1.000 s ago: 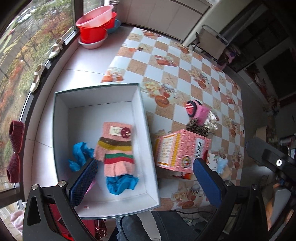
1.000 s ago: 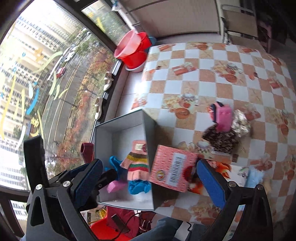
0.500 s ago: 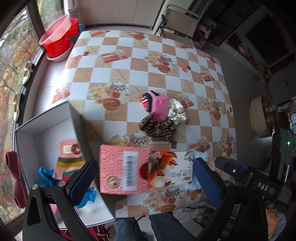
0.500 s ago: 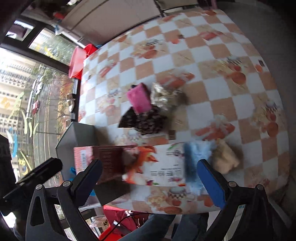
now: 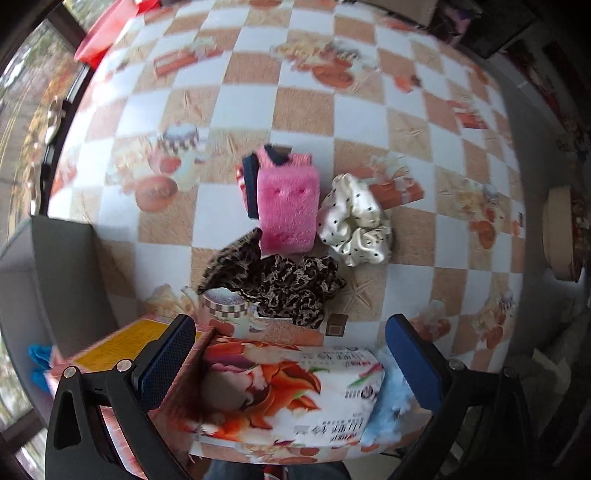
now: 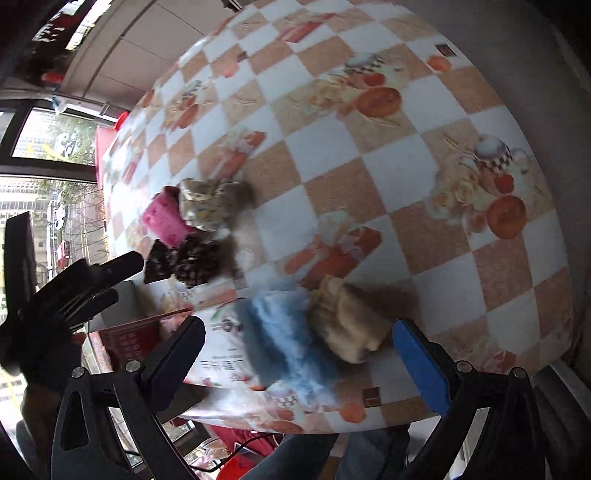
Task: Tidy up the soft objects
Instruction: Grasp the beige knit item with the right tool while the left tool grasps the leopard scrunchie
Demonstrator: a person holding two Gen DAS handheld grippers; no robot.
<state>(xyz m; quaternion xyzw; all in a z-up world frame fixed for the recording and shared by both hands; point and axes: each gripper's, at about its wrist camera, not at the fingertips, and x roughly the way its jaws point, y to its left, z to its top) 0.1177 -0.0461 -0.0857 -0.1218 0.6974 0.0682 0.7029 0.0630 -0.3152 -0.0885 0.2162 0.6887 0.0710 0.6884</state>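
Note:
A fluffy pink pouch [image 5: 288, 206], a cream dotted scrunchie [image 5: 354, 225] and a leopard-print scrunchie [image 5: 284, 288] lie together mid-table. They also show in the right wrist view: pouch [image 6: 164, 221], cream scrunchie [image 6: 207, 203], leopard scrunchie [image 6: 188, 262]. A fluffy blue piece [image 6: 288, 332] and a beige soft piece [image 6: 347, 321] lie near the front edge. My left gripper [image 5: 291, 354] is open and empty above the tissue pack [image 5: 280, 391]. My right gripper [image 6: 299, 358] is open and empty, over the blue and beige pieces.
A grey box [image 5: 62, 280] stands at the left with blue cloth [image 5: 38, 365] inside. A pink carton [image 5: 122, 347] sits beside it. Red basins [image 5: 107, 26] stand at the far left corner. The left gripper's black frame [image 6: 74, 288] shows in the right wrist view.
Both grippers have swung right, away from the grey box, and come lower toward the table. The left now faces the scrunchie pile; the right now hovers over the blue and beige pieces.

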